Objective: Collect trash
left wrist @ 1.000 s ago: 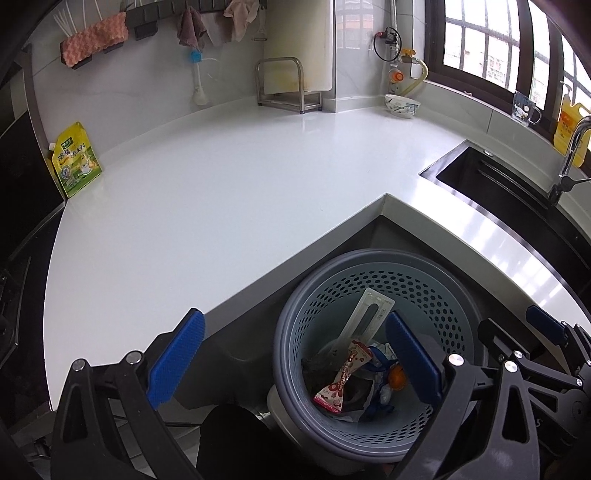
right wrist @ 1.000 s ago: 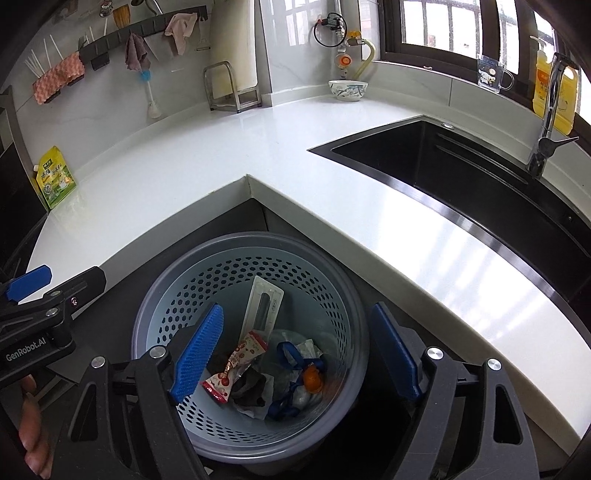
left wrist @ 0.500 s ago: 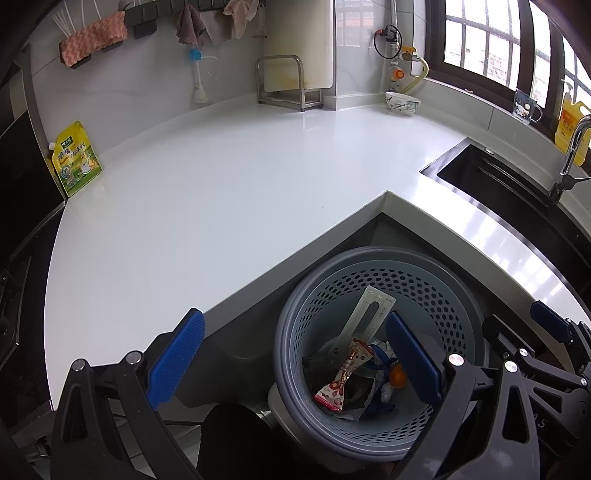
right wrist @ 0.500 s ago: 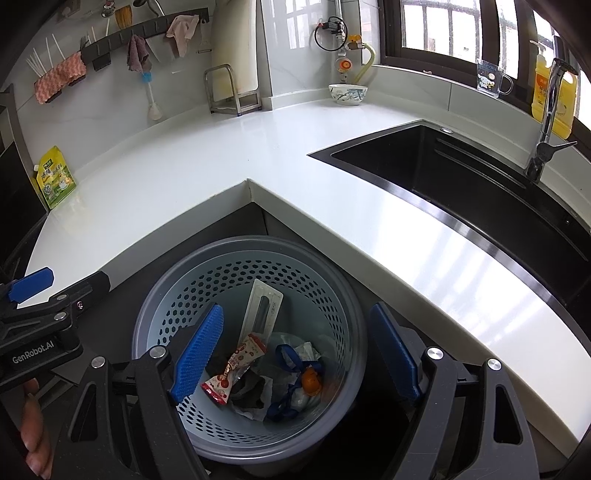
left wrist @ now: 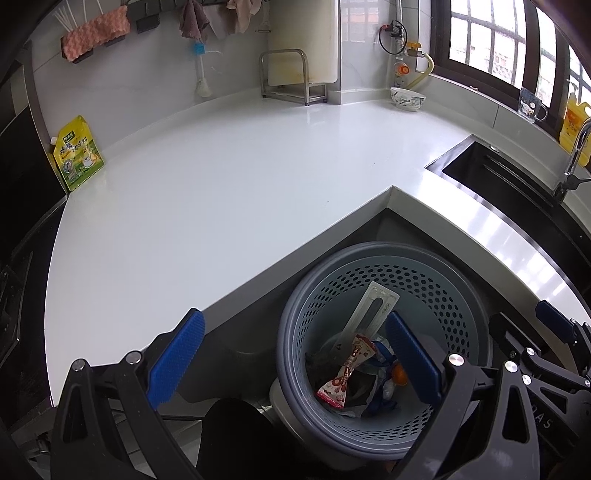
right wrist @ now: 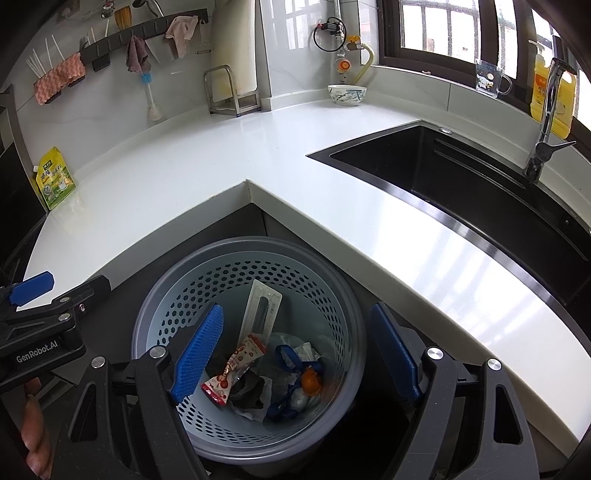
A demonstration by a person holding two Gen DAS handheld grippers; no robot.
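A grey-blue perforated bin (left wrist: 458, 295) (right wrist: 325, 280) stands on the floor in the inner corner of the white worktop (left wrist: 221, 192) (right wrist: 221, 155). Inside lie a red-and-white wrapper (left wrist: 345, 376) (right wrist: 236, 363), a long clear blister pack (left wrist: 373, 306) (right wrist: 262, 306), crumpled plastic and an orange scrap (right wrist: 310, 382). My left gripper (left wrist: 291, 362) hangs open over the bin's left rim and the worktop edge, holding nothing. My right gripper (right wrist: 295, 354) hovers open right above the bin's mouth, also holding nothing. The left gripper's body (right wrist: 40, 325) shows at the left of the right wrist view.
A yellow-green pouch (left wrist: 75, 155) (right wrist: 53, 179) leans at the far left wall. A metal rack (left wrist: 291, 79), a patterned bowl (left wrist: 408, 98) (right wrist: 347, 94) and a black sink (right wrist: 480, 184) with a tap (right wrist: 546, 122) line the back and right. Cloths hang on a wall rail (right wrist: 140, 33).
Both cameras have drifted slightly back and up; the bin sits a little lower in each view. Both grippers stay open, holding nothing.
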